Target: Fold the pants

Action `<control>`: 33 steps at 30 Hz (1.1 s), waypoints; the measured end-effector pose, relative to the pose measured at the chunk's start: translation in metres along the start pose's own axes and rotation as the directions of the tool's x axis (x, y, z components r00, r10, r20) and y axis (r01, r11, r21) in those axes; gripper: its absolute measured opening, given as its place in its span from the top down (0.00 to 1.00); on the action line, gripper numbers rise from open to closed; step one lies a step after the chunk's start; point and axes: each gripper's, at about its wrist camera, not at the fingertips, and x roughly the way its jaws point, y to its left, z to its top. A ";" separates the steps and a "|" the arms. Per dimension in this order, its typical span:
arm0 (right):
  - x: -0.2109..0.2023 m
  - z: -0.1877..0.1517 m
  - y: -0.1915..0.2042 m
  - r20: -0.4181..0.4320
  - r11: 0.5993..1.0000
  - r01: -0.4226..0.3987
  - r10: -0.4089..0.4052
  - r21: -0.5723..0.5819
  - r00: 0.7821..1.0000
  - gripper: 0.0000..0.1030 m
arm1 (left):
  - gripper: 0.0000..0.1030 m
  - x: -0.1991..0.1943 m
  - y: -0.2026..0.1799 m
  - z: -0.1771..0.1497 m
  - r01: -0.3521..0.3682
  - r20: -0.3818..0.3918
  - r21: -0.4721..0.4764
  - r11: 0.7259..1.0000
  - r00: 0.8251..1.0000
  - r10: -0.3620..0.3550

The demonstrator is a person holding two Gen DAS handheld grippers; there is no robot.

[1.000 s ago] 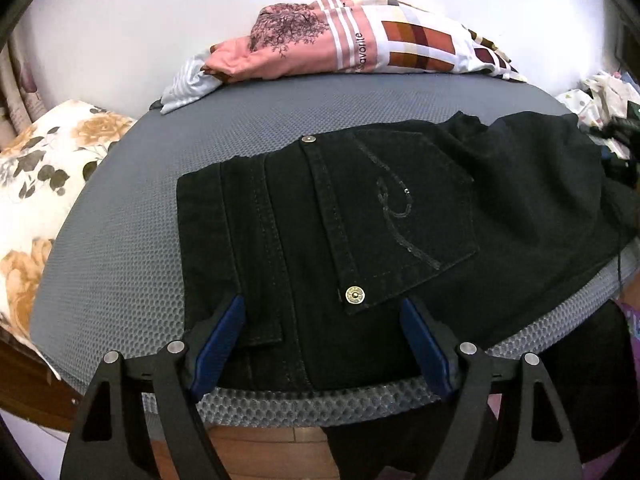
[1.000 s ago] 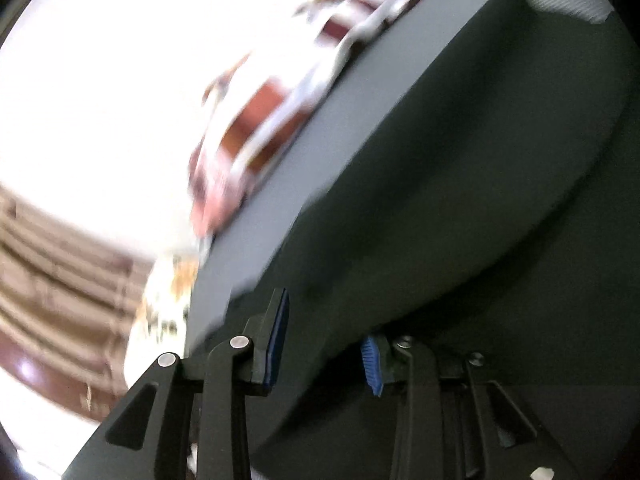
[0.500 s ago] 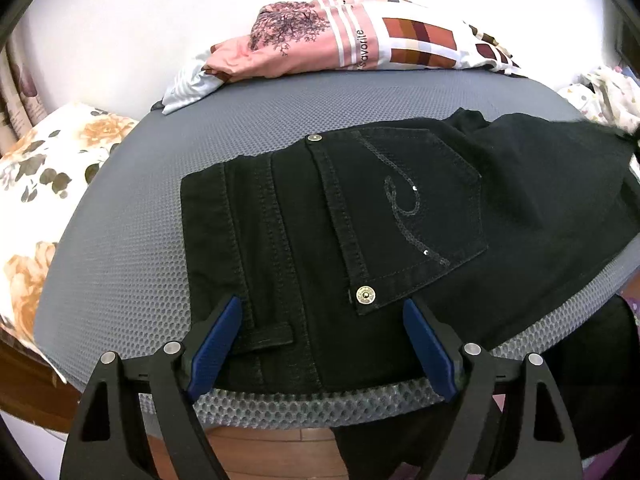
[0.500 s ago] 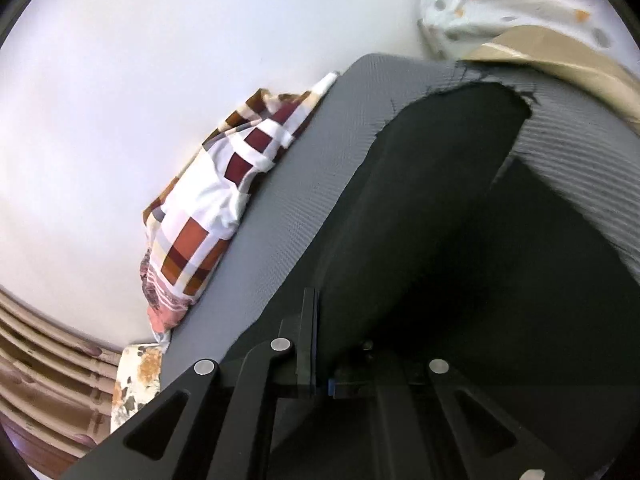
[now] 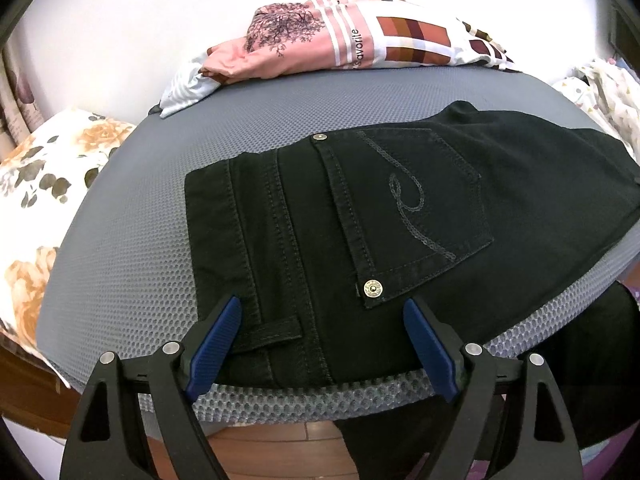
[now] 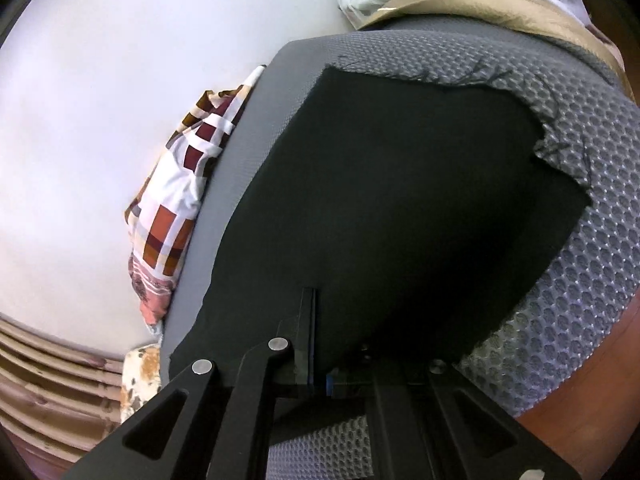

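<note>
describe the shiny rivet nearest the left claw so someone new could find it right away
Start at the grey mesh cushion and the black pants spread over it. On the stitched back pocket, go to the near bottom corner. The rivet there is round and silvery; its twin sits at the pocket's far corner.

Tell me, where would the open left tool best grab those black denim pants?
Probably the waistband corner of the black denim pants by the belt loop. It lies flat at the grey mesh cushion's near edge, between the left tool's open jaws; come from that edge.
</note>
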 end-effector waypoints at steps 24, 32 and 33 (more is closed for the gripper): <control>-0.042 0.001 -0.031 0.075 0.996 -0.011 0.005 0.086 0.997 0.97 | 0.17 -0.003 -0.001 -0.001 -0.002 0.001 -0.008 1.000 1.000 0.002; -0.050 -0.001 -0.043 0.097 0.987 -0.032 0.016 0.159 0.995 0.82 | 0.17 -0.009 -0.002 0.003 -0.008 -0.004 -0.028 1.000 1.000 0.008; -0.053 -0.005 -0.042 0.096 0.982 -0.040 0.023 0.185 0.995 0.75 | 0.17 -0.015 -0.003 0.006 -0.015 0.001 -0.034 0.999 1.000 0.015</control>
